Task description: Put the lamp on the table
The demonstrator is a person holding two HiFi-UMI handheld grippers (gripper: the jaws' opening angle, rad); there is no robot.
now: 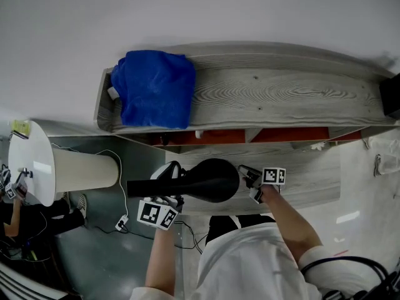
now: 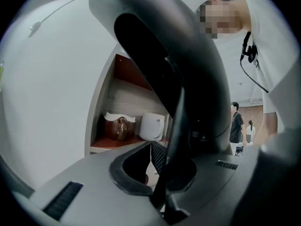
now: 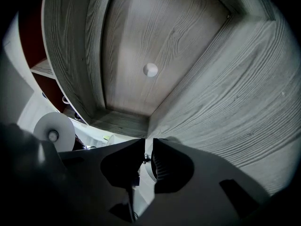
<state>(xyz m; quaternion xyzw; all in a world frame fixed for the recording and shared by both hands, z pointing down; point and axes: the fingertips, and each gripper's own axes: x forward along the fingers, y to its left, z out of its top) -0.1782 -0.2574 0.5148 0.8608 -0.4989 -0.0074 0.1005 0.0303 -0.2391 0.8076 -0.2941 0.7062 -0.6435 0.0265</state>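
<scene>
The black lamp (image 1: 209, 180) is off the ground and held close in front of the person, between the two grippers and well apart from the white round table (image 1: 31, 167) at the left of the head view. A wooden cabinet (image 1: 281, 92) with a blue cloth (image 1: 153, 86) on top stands just beyond it.

The left gripper (image 1: 167, 189) is clamped on the lamp. In the left gripper view a thin black part of the lamp runs down between its jaws, and the lamp's curved body fills the frame above.

The right gripper (image 1: 249, 177) sits just beside the rounded end of the lamp. In the right gripper view its jaws stand only a narrow slit apart, with light showing through. I see nothing pinched between them (so the left grip seems to carry the weight).

My reading is that this is the carrying step, with the lamp picked up but not yet set down. The next move calls for bringing it across to the table top and turning it so that its base faces down. It should be lowered until it rests flat, well inside the rim, and only then should the left jaws let go.
</scene>
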